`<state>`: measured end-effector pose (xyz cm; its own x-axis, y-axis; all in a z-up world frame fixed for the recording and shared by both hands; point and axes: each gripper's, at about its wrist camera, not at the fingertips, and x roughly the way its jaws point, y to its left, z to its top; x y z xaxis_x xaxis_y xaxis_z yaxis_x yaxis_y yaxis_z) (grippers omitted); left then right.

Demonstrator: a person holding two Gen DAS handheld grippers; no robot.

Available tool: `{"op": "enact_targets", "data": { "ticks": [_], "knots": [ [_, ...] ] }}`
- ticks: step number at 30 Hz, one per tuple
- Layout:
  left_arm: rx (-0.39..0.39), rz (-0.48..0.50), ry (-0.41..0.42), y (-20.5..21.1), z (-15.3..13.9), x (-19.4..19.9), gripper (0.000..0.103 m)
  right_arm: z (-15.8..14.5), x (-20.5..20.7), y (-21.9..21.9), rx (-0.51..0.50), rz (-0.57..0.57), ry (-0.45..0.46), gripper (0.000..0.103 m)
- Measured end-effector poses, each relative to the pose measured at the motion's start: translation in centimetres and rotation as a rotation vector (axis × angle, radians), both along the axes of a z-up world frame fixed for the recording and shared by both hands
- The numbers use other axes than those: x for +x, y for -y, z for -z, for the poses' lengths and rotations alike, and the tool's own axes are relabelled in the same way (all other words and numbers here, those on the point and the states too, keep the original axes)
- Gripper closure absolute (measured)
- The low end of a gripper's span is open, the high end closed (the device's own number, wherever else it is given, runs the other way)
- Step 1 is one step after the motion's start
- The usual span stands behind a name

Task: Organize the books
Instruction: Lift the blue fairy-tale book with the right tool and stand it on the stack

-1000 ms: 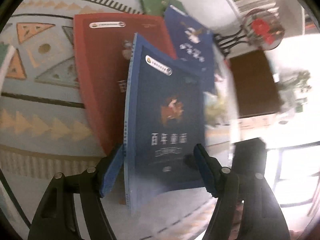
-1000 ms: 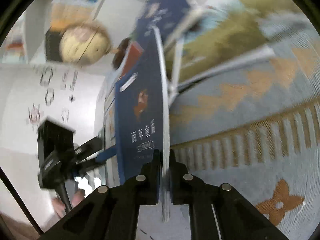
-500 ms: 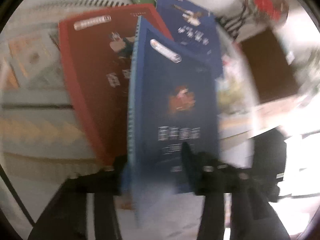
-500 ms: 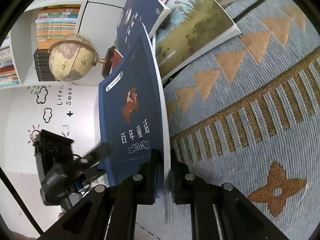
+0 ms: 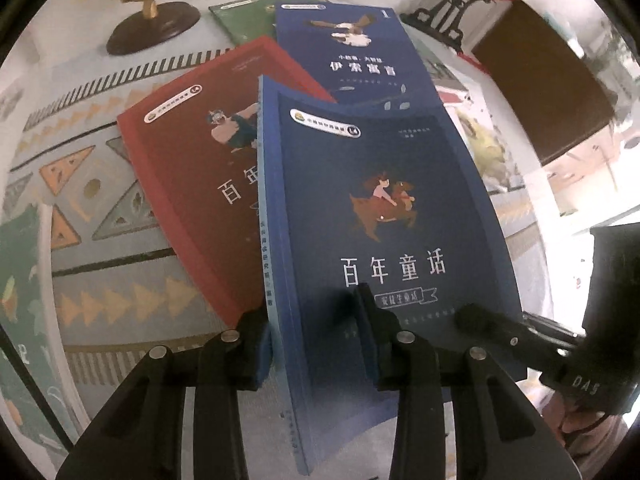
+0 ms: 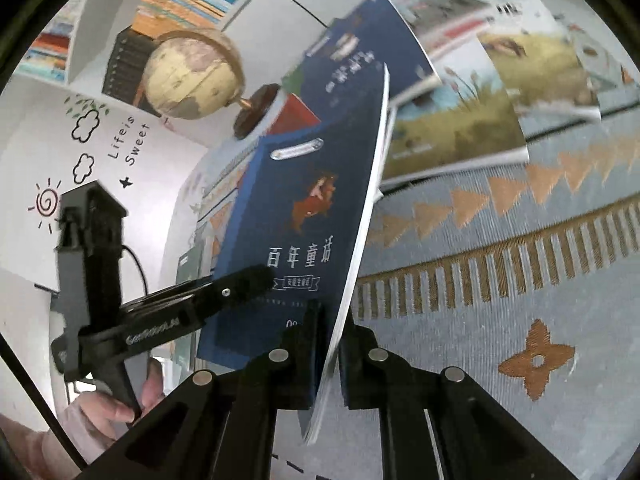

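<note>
Dark blue book (image 5: 384, 216) is clamped at its lower edge by left tool (image 5: 316, 344) and right tool (image 6: 330, 356), raised above red book (image 5: 200, 168).

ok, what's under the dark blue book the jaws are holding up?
Under the dark blue book lie a red book and another blue book, both partly covered. The red title is half hidden; whatever sits beneath its lower half can't be seen.

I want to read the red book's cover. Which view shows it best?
The left wrist view: the red book lies face up, partly hidden by the lifted blue book. The right wrist view shows only a red sliver.
</note>
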<state>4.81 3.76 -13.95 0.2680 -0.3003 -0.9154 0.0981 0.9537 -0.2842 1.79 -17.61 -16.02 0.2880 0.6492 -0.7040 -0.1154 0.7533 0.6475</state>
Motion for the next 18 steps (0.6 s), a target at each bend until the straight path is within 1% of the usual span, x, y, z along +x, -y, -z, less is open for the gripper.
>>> {"op": "enact_targets", "data": {
  "ticks": [2,5,10,18],
  "knots": [
    [0.025,0.013,0.027,0.2,-0.9,0.0,0.070,-0.6,-0.4,0.1,-0.015,-0.011,0.023,0.094],
    [0.044,0.022,0.043,0.3,-1.9,0.1,0.070,-1.5,-0.8,-0.2,-0.023,-0.020,0.045,0.093],
    [0.023,0.009,0.044,-0.4,-2.7,0.0,0.070,-2.6,-1.0,-0.9,-0.022,-0.016,0.068,0.092],
    [0.008,0.011,0.061,-0.9,-3.7,-0.7,0.070,-4.0,-1.7,-2.0,-0.057,-0.016,0.105,0.091]
  ]
}}
